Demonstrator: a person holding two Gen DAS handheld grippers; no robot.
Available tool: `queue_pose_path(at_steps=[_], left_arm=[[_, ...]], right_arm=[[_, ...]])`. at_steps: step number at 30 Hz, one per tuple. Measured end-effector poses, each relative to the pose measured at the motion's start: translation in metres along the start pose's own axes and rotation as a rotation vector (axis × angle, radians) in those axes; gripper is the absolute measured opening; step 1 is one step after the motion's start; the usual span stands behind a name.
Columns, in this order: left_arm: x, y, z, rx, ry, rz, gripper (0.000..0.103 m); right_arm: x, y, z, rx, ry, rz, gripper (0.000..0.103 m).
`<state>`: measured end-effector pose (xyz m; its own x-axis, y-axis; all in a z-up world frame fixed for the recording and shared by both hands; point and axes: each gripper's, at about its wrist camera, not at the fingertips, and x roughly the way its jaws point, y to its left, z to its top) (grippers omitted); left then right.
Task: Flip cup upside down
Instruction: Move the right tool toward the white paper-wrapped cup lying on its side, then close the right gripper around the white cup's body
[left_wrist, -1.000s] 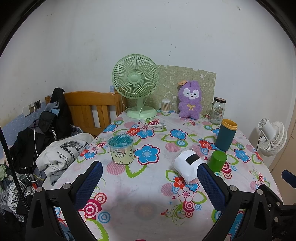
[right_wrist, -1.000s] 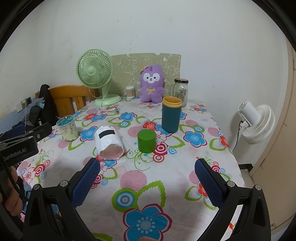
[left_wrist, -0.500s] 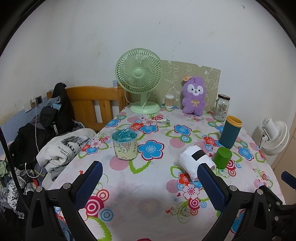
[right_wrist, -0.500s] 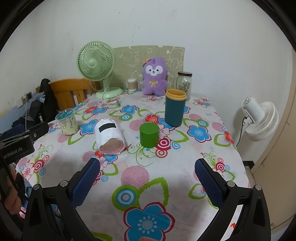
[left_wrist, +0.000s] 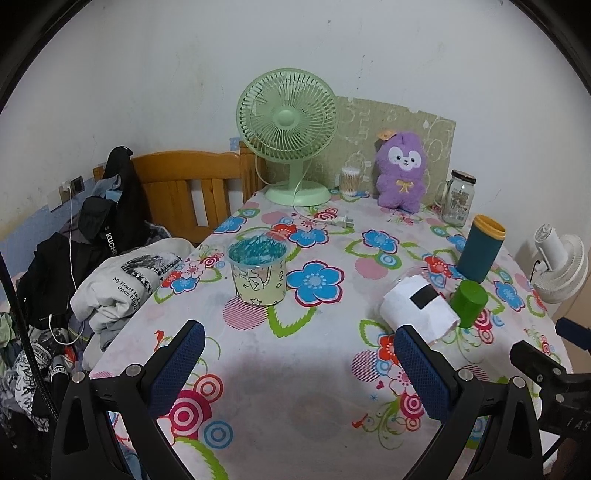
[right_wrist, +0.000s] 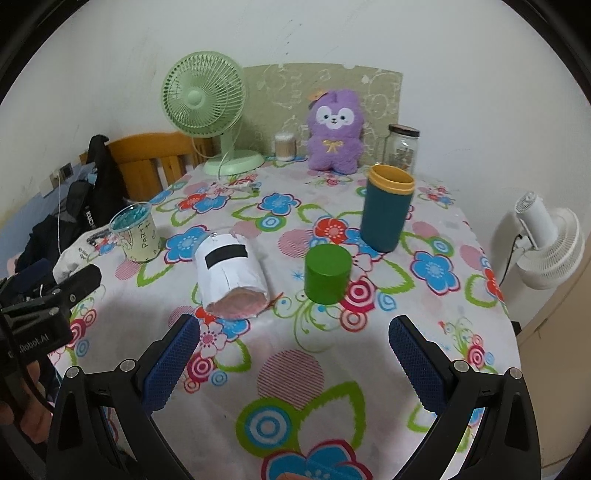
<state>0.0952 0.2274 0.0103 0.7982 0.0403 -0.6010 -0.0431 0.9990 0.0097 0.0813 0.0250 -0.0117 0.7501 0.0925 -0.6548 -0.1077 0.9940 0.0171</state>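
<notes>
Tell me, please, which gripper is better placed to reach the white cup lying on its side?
Probably the right gripper: the white cup lies just beyond its open fingers, mouth towards it. For the left gripper, the cup sits off to its right side.

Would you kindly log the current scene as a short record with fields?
surface: floral tablecloth
left claw: open, empty, above the cloth
right claw: open, empty, above the cloth
teal cup: upright, yellow rim up
green cup: standing, closed end up
white wrapped cup: lying on its side
party cup: upright
back row: green fan, purple plush, glass jar
</notes>
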Motion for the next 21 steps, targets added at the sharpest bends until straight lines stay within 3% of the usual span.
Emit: queue_pose_path(at_steps=[21], left_arm=[[0.066,-0.008,0.001,0.073,0.128,0.004,0.103]], right_arm=[[0.076,0.027,0.031,-0.093,0.114,0.069,0.103]])
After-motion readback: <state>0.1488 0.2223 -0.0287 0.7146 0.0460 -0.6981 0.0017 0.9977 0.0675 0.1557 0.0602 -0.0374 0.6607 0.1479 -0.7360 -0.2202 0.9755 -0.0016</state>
